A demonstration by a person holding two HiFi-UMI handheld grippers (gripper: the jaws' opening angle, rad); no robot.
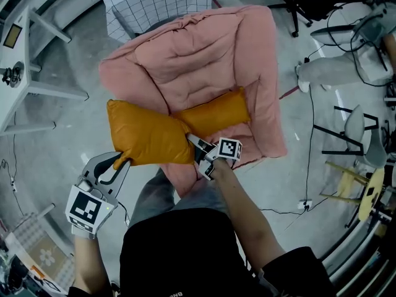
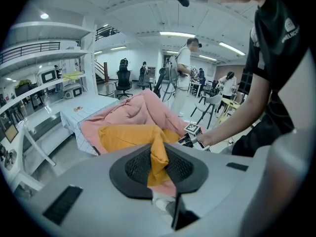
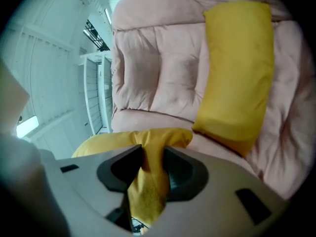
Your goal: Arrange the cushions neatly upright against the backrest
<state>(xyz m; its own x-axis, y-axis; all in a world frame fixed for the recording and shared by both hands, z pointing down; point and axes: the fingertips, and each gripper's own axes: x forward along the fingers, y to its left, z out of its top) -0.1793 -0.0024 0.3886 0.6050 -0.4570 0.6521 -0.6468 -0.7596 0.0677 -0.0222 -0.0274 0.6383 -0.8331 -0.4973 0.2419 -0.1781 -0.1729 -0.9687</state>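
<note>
The pink armchair holds both orange cushions, and I judge neither is set upright yet. The far cushion lies sideways at the back of the seat. The near cushion overhangs the front, with my left tool and right tool each clamped on a corner (fabric bunched between the jaws). Nothing blocks the backrest, and a checked cloth lies behind.

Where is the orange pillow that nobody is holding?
In the head view the free orange pillow lies on the seat of the pink armchair, right of middle, just beyond the held orange pillow and the right gripper.
</note>
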